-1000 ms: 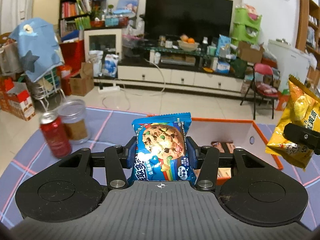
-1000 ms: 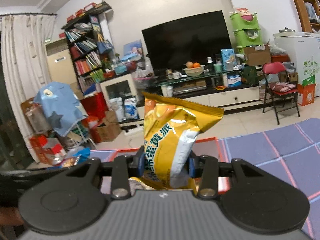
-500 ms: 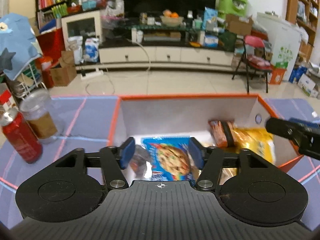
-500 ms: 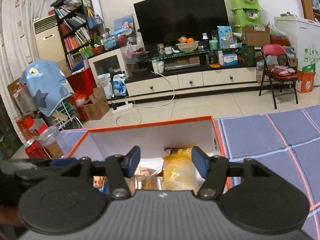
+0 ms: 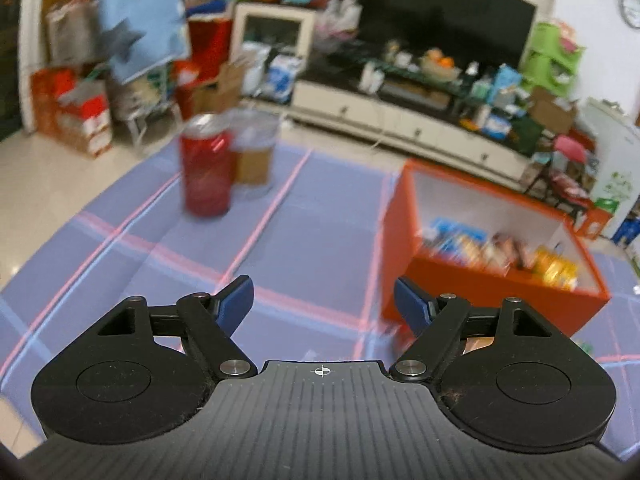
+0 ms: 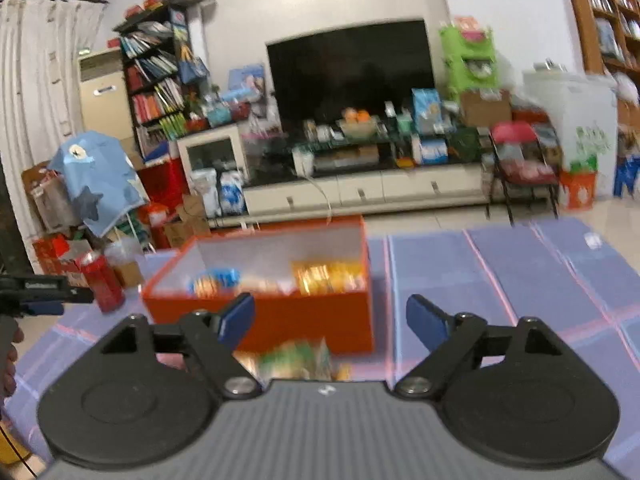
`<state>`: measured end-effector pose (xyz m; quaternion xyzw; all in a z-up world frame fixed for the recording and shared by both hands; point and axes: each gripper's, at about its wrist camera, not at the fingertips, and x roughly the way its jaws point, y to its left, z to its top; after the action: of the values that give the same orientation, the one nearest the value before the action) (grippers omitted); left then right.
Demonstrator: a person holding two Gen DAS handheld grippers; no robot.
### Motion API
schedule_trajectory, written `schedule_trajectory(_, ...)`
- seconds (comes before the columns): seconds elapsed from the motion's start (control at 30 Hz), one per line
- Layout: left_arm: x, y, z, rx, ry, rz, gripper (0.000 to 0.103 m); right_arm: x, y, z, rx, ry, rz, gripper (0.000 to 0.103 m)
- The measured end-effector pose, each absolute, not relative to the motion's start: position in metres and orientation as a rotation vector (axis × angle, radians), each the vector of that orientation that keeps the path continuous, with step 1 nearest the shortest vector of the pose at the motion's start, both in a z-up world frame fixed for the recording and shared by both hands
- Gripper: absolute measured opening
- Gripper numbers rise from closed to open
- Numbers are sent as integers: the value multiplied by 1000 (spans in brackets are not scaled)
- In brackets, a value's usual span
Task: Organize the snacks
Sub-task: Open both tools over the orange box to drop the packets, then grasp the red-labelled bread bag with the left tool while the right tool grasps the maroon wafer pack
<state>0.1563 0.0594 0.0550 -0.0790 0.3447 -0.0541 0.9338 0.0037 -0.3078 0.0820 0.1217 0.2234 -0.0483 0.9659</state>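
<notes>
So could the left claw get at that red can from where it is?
Probably yes: the left claw is open and holds nothing, and only bare mat lies between it and the red can, left of the box.

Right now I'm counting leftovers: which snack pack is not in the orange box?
The green and yellow pack: it lies on the mat before the orange box, near the right claw; the others sit inside.

The left gripper [image 5: 323, 300] is hovering with its jaws spread wide and nothing between them, left of the orange box [image 5: 480, 288]. The right gripper [image 6: 331, 320] is likewise gaping empty, facing that box's near wall
</notes>
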Motion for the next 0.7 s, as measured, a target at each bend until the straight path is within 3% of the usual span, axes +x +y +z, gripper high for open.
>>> schedule_trajectory(0.2, 148, 78, 32, -126, 750, -124, 55, 16, -281, 36, 173, 660, -25, 79)
schedule_trajectory(0.4, 153, 63, 17, -133, 800, -165, 57, 32, -276, 19, 165, 716, -18, 82)
schedule_trajectory(0.53, 155, 32, 12, -150, 817, -231, 66, 39, -280, 12, 199, 765, -12, 81)
schedule_trajectory(0.7, 165, -9, 9, -141, 833, -300, 68, 43, -277, 7, 196, 784, -9, 80)
